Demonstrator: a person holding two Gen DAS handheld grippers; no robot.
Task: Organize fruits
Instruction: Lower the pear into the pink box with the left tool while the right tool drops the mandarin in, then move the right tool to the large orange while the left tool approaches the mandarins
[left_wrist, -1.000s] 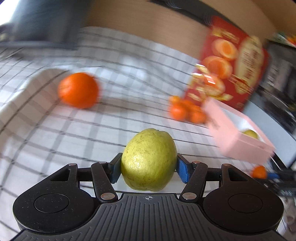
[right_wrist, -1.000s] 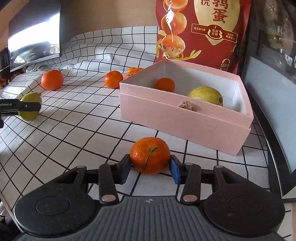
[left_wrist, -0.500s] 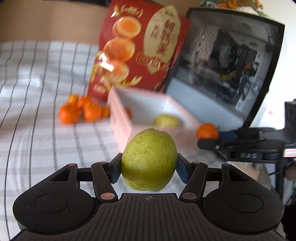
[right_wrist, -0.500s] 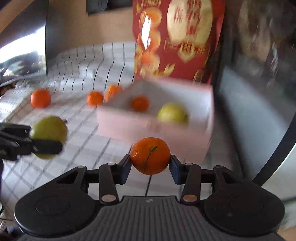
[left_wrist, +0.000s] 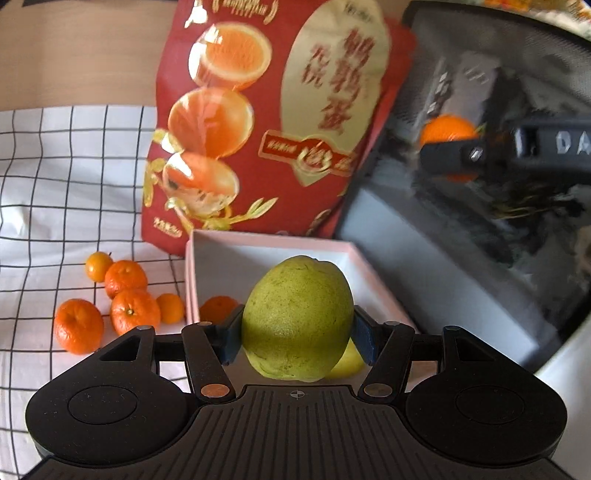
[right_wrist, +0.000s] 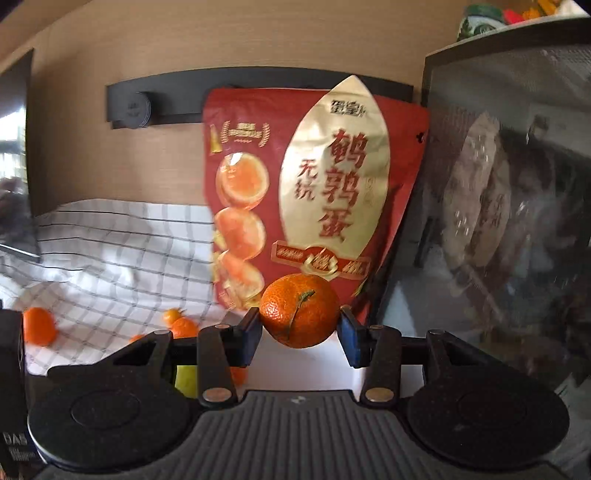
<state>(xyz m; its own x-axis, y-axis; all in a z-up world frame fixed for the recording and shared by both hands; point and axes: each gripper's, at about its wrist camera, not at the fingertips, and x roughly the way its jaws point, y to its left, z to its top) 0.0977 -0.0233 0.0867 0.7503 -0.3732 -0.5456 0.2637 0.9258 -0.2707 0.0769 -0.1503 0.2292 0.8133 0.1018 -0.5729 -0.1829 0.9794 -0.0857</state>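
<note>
My left gripper (left_wrist: 297, 330) is shut on a green guava (left_wrist: 297, 319), held just over the front of the pink box (left_wrist: 364, 258). Inside the box lie a small mandarin (left_wrist: 218, 307) and a yellow-green fruit (left_wrist: 347, 363), mostly hidden behind the guava. My right gripper (right_wrist: 300, 328) is shut on a mandarin (right_wrist: 299, 311), raised high in front of the red bag; the same mandarin (left_wrist: 447, 129) shows at the upper right of the left wrist view. Several loose mandarins (left_wrist: 127, 308) sit on the checked cloth left of the box.
A tall red snack bag (left_wrist: 273, 122) leans upright behind the box. A dark glossy appliance (left_wrist: 480, 229) stands to the right of it. The checked cloth (left_wrist: 66, 192) spreads to the left. One more mandarin (right_wrist: 38, 326) lies far left in the right wrist view.
My left gripper carried the guava rightward across the cloth to the box. My right gripper lifted its mandarin from the cloth to well above the box.
</note>
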